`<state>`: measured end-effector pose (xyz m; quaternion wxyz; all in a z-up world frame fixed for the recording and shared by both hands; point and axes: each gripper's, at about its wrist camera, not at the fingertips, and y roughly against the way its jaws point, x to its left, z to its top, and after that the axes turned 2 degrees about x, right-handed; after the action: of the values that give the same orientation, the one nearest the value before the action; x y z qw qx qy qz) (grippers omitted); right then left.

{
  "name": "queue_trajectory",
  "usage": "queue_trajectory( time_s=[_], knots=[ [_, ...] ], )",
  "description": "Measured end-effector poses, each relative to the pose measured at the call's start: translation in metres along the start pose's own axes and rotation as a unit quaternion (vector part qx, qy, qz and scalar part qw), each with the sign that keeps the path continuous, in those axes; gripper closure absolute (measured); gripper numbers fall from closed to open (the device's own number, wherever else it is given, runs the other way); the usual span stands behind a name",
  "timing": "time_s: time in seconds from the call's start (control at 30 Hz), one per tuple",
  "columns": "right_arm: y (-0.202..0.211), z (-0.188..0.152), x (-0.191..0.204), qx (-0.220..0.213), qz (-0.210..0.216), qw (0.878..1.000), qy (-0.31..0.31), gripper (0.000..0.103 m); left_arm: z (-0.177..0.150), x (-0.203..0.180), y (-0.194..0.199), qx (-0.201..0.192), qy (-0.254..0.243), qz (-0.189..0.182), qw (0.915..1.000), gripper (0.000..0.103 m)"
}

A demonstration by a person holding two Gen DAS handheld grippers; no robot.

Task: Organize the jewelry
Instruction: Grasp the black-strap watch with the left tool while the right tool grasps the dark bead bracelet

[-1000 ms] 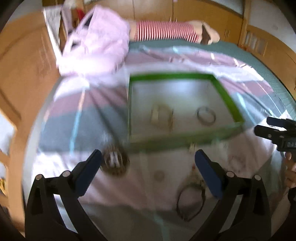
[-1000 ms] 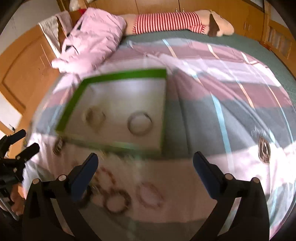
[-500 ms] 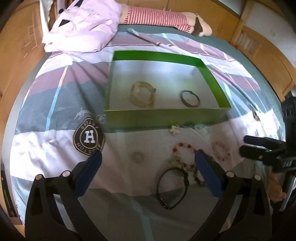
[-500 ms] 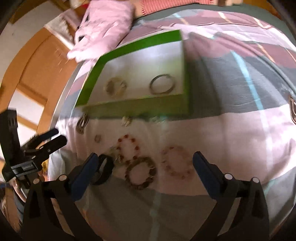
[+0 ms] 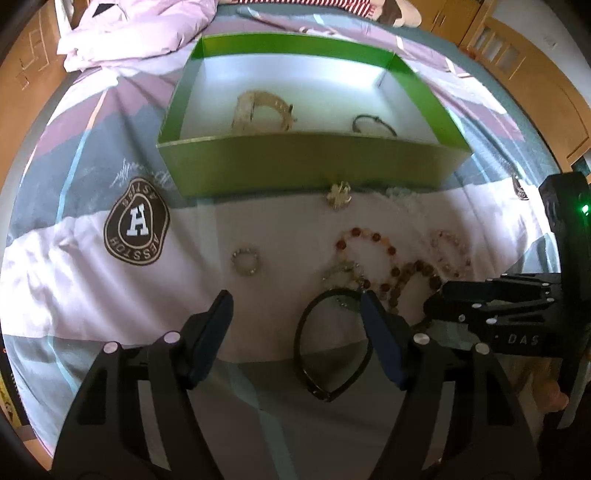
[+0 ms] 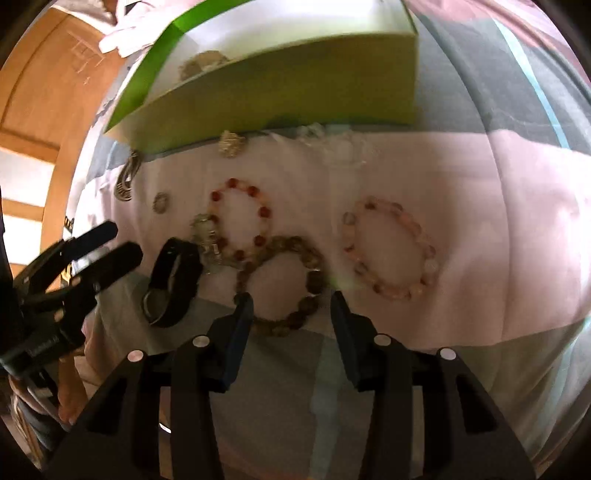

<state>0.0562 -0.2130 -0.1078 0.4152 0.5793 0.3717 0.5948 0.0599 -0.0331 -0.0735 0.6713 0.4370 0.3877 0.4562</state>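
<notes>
Several bracelets lie on the bedspread in front of an open green box (image 5: 306,162). My left gripper (image 5: 293,299) hovers over a black band (image 5: 300,339), its jaws closing with the band's upper part between them and no pad pressing on it. My right gripper (image 6: 291,301) hangs over a brown bead bracelet (image 6: 310,266), its jaws also closing around the near side without gripping it. A red bead bracelet (image 6: 264,211) and a pink bead bracelet (image 6: 424,251) lie beside the brown one. The box (image 6: 280,92) holds a gold bracelet (image 5: 258,110) and a dark bangle (image 5: 373,123).
A small pearl ring (image 5: 244,262), a gold brooch (image 5: 340,195) and a silvery chain piece (image 6: 205,236) lie on the spread. A pale pillow (image 5: 140,33) sits behind the box. Wooden furniture (image 6: 44,110) lines the bed's edges. A person's hand (image 6: 68,384) holds the left gripper.
Both grippers have sunk toward the jewelry and tipped downward, so the box has slid up in view. Both pairs of jaws have narrowed, the right more than the left.
</notes>
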Motion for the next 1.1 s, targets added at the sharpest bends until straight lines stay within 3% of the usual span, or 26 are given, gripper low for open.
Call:
queue_trajectory(
  time_s=[0.17, 0.37, 0.57, 0.7, 0.77, 0.93, 1.1],
  knots=[
    [-0.006, 0.003, 0.008, 0.000, -0.044, 0.999, 0.013, 0.067, -0.001, 0.004, -0.018, 0.024, 0.003, 0.018, 0.9995, 0.036],
    [-0.017, 0.002, 0.027, -0.014, -0.107, 0.994, 0.036, 0.068, -0.003, 0.011, -0.039, 0.051, 0.016, 0.023, 0.9983, 0.041],
    [-0.026, -0.006, 0.048, -0.042, -0.164, 0.984, 0.053, 0.069, -0.003, 0.008, -0.042, 0.045, 0.007, 0.038, 0.9982, 0.043],
    [-0.029, -0.008, 0.054, -0.053, -0.171, 0.983, 0.047, 0.080, -0.002, 0.002, -0.041, 0.040, -0.008, 0.057, 0.9976, 0.061],
    [-0.028, -0.010, 0.054, -0.055, -0.164, 0.984, 0.042, 0.092, -0.003, -0.005, -0.038, 0.040, -0.018, 0.055, 0.9975, 0.069],
    [-0.021, -0.014, 0.046, -0.057, -0.157, 0.985, 0.042, 0.092, -0.006, -0.021, -0.043, 0.045, -0.050, 0.066, 0.9955, 0.092],
    [-0.015, -0.018, 0.044, -0.060, -0.142, 0.987, 0.049, 0.092, -0.004, -0.014, -0.040, 0.046, -0.028, 0.049, 0.9973, 0.100]
  ],
)
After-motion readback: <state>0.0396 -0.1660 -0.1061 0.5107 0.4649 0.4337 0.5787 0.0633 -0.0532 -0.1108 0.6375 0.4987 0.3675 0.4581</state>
